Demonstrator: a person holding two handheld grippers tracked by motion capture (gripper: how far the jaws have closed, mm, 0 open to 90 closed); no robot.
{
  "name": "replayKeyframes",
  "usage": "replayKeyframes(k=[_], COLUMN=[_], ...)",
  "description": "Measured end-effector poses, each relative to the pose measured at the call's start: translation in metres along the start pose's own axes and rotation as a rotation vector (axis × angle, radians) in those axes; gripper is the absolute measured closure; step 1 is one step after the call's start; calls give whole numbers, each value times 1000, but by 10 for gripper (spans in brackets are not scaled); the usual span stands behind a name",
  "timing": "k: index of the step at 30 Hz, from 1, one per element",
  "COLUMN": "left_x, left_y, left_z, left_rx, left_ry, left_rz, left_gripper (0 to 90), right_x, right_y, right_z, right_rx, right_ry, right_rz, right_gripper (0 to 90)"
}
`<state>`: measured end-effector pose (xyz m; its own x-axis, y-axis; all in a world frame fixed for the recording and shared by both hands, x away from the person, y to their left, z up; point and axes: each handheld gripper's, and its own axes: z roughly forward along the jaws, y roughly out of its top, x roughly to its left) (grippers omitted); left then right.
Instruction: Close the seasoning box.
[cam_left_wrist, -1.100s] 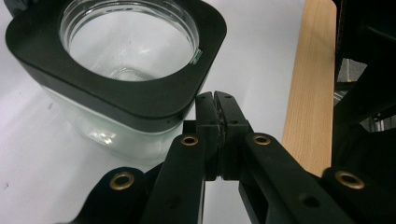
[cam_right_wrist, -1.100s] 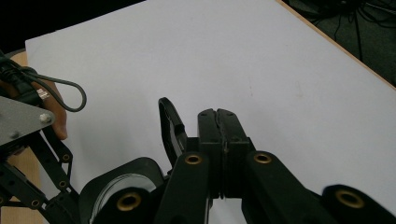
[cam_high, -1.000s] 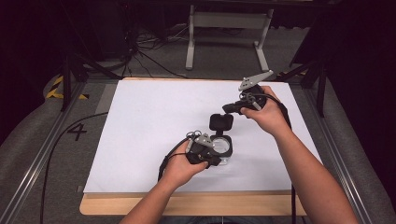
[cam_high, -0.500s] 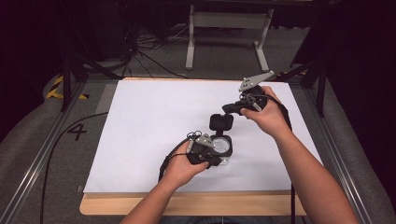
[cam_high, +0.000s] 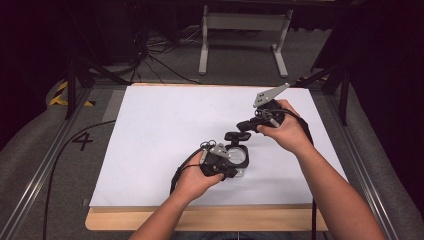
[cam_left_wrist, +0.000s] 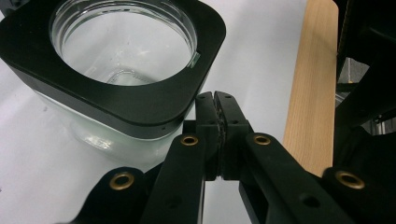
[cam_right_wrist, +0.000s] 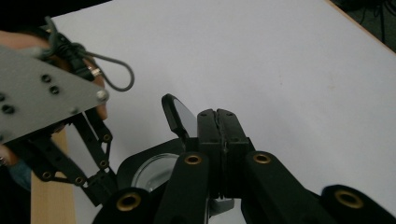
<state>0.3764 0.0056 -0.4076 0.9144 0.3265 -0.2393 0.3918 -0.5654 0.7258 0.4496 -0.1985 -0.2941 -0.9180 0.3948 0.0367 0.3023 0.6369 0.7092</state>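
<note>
A clear glass jar (cam_high: 240, 156) with a square black collar (cam_left_wrist: 140, 100) stands on the white sheet near the front middle. Its black lid (cam_high: 237, 136), glass-centred, is tipped up on edge over the jar's far side. My right gripper (cam_high: 244, 128) is shut, its tips (cam_right_wrist: 216, 113) right against the lid (cam_right_wrist: 180, 116); whether it grips the lid I cannot tell. My left gripper (cam_high: 238, 171) is shut with nothing in it, tips (cam_left_wrist: 215, 95) at the collar's near corner. The right gripper view takes in the jar (cam_right_wrist: 154, 170) and the left gripper's grey plate (cam_right_wrist: 42, 100).
The white sheet (cam_high: 165, 125) covers most of a wooden table, whose bare front edge (cam_left_wrist: 310, 93) runs close behind the left gripper. A metal stand (cam_high: 242, 30) and cables (cam_high: 150, 60) are on the floor beyond. Dark rails flank the table.
The right gripper and the lid have dipped slightly toward the jar. The left gripper and the jar have stayed put.
</note>
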Motion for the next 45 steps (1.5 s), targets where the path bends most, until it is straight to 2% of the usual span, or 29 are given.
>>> replayKeyframes(k=[13,24,27,29,40,44,45], left_x=[0,0,0,0,-1,-2,-2], left_y=[-2,-4,-4,-4,-5,-5,-6], left_z=[-1,-4,-5,-5,-6,-13,-17], left_rx=[8,0,-1,-1,-8,2,1], left_ry=[8,8,10,10,16,33,44], left_rz=[-3,-22,-24,-24,-28,-21,-15], left_gripper=[883,877,877,877,867,859,859], right_x=[23,31,32,31,31,33,32], right_y=[-22,-36,-40,-41,-42,-40,-40], right_z=[10,27,32,32,32,30,29], right_rx=[55,108,132,118,117,120,107], right_ry=[70,104,100,108,105,83,81], right_rz=[-32,-40,-38,-28,-26,-34,-27], right_gripper=[900,900,900,900,900,893,869])
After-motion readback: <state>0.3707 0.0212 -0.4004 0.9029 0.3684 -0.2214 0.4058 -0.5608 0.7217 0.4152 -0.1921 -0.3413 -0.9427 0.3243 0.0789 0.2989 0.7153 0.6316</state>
